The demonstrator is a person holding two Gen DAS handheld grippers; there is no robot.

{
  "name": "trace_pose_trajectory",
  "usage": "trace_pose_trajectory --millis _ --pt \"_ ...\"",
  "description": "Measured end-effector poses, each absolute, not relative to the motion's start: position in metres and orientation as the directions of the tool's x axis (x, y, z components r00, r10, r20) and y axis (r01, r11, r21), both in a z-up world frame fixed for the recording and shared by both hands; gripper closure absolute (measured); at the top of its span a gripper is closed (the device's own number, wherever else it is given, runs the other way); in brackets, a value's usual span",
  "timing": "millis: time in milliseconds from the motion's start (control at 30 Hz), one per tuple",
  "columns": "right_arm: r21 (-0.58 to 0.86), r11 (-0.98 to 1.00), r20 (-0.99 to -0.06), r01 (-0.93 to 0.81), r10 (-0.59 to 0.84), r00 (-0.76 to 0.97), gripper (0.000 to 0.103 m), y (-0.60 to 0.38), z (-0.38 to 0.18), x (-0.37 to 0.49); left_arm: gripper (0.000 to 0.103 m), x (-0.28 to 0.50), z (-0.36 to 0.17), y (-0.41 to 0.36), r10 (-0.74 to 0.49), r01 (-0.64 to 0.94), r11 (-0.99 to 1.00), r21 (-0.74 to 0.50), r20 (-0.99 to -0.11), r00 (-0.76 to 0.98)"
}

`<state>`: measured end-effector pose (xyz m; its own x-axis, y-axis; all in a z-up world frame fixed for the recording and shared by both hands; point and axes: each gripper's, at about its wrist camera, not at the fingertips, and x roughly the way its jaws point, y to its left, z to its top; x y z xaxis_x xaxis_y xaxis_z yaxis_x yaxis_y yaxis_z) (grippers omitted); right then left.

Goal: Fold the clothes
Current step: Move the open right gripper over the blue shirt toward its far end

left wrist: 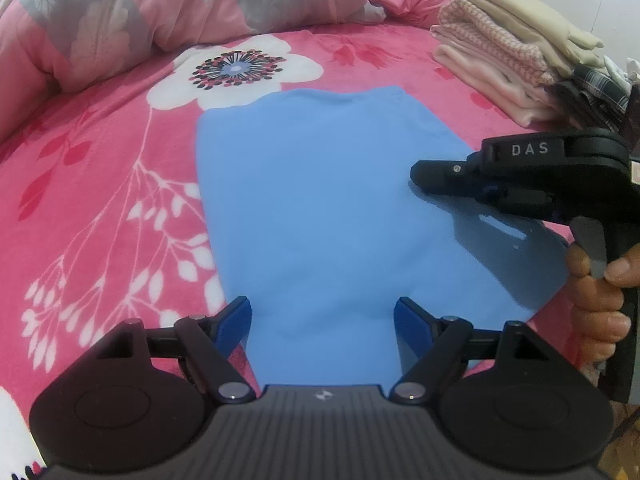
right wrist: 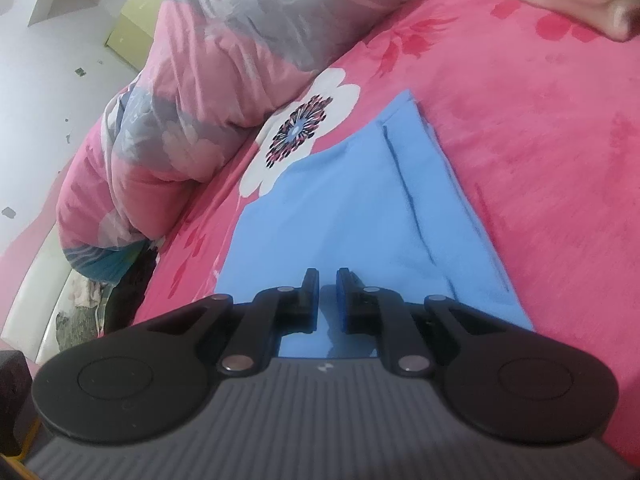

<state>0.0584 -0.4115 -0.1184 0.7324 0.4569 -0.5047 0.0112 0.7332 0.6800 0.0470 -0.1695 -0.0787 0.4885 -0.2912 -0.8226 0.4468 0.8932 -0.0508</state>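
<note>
A light blue garment (left wrist: 320, 200) lies flat and folded on the pink floral bed cover (left wrist: 100, 184). It also shows in the right wrist view (right wrist: 352, 208), with a fold seam along its right side. My left gripper (left wrist: 322, 322) is open, its blue pads wide apart over the garment's near edge, holding nothing. My right gripper (right wrist: 327, 296) has its jaws nearly together with a narrow gap, low over the garment's near part, with no cloth seen between them. In the left wrist view the right gripper (left wrist: 424, 178) reaches in over the garment's right side, held by a hand (left wrist: 600, 284).
A rumpled pink and grey quilt (left wrist: 180, 8) lies along the far side of the bed. A stack of folded clothes (left wrist: 512, 60) sits at the far right. In the right wrist view the bed's left edge and a white wall (right wrist: 60, 80) show.
</note>
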Motion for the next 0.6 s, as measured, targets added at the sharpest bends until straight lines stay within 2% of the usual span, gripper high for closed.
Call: trace_pose_trajectory --millis 367,467,600 --pt "0.707 0.704 -0.503 0.065 0.435 0.747 0.097 -0.427 -0.121 0.075 0.022 0.046 -0.077 -0.166 -0.311 0.449 0.891 -0.07 -0.815 0.489" --pt "0.708 0.697 -0.508 0.113 0.393 0.766 0.092 -0.438 -0.113 0.078 0.022 0.045 -0.072 -0.159 -0.311 0.443 0.894 -0.065 -0.803 0.509" --pt "0.715 0.697 -0.486 0.047 0.448 0.75 0.092 -0.439 -0.096 0.078 0.022 0.045 -0.06 -0.153 -0.32 0.447 0.893 -0.048 -0.766 0.557"
